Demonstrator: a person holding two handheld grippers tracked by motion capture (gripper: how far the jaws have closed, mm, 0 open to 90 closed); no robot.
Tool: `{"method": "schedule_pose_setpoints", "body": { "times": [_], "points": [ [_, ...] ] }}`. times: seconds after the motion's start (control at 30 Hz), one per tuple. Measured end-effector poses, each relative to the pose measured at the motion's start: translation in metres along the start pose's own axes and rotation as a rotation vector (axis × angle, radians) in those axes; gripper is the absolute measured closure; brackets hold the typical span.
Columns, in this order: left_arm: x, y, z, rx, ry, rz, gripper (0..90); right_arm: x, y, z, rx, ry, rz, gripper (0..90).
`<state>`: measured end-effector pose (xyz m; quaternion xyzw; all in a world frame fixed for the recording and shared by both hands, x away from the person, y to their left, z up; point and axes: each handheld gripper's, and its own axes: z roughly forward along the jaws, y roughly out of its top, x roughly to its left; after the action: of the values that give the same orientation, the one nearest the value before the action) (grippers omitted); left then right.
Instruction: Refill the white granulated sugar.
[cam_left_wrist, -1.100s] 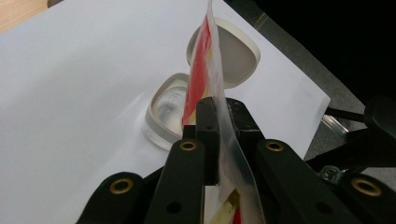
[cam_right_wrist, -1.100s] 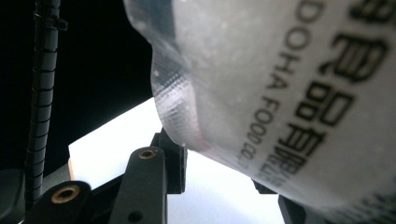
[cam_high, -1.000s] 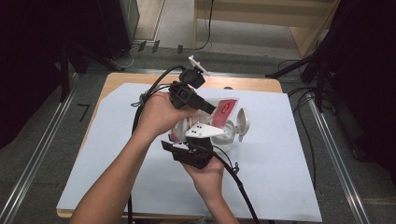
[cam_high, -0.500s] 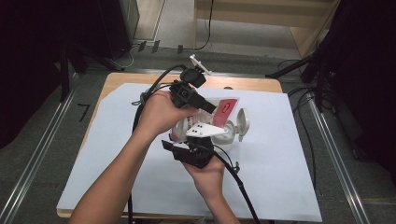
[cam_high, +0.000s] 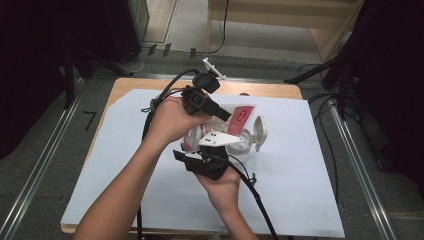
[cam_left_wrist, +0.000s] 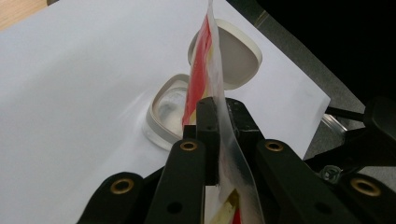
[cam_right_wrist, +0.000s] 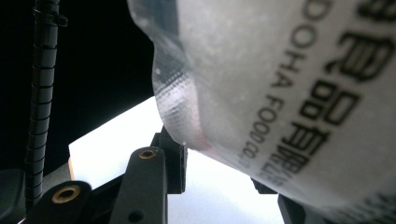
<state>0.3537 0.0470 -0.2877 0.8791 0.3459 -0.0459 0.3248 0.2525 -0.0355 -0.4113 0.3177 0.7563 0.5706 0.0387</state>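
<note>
in the high view, the left gripper (cam_high: 223, 114) comes in from the upper left and the right gripper (cam_high: 220, 142) from below, and the two meet over the middle of the bench (cam_high: 280, 90), which is covered by a white sheet (cam_high: 295, 190). between them they hold up a red and clear plastic pouch (cam_high: 239, 116), just above a white container (cam_high: 239, 145) whose hinged lid (cam_high: 260, 131) stands open to its right. the container sits on the sheet, partly hidden by the grey plate on top of the right gripper. in the left gripper view, the left gripper (cam_left_wrist: 223, 112) has its jaws pressed together on the clear sealed edge of the pouch (cam_left_wrist: 201, 70), which rises edge-on, red and yellow, straight up from the pinch. past it lies the container (cam_left_wrist: 161, 109), open and seemingly holding something pale, though the glare makes that hard to read, with the lid (cam_left_wrist: 238, 56) tipped back behind it on the sheet (cam_left_wrist: 70, 70). in the right gripper view, the right gripper (cam_right_wrist: 224, 172) has the bulging clear body of the pouch (cam_right_wrist: 280, 70), printed with dark letters, between its jaws; the near jaw's pad touches the pouch's lower edge and the far jaw is mostly hidden behind it, so it looks like a grip on the pouch. a ribbed black cable (cam_right_wrist: 42, 93) runs down the left side, and the sheet (cam_right_wrist: 116, 126) shows below.
</note>
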Motion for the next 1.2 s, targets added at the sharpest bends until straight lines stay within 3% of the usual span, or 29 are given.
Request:
{"method": "schedule_pose_setpoints", "body": {
  "times": [0.77, 1.2],
  "points": [
    [0.001, 0.003, 0.000, -0.005, -0.004, 0.006, 85.8, -0.002, 0.001, 0.001, -0.005, -0.010, -0.016, 62.9],
    [0.000, 0.016, 0.006, 0.015, 0.029, 0.011, 85.9, -0.010, 0.007, 0.001, -0.025, -0.007, 0.022, 60.8]
  ]
}}
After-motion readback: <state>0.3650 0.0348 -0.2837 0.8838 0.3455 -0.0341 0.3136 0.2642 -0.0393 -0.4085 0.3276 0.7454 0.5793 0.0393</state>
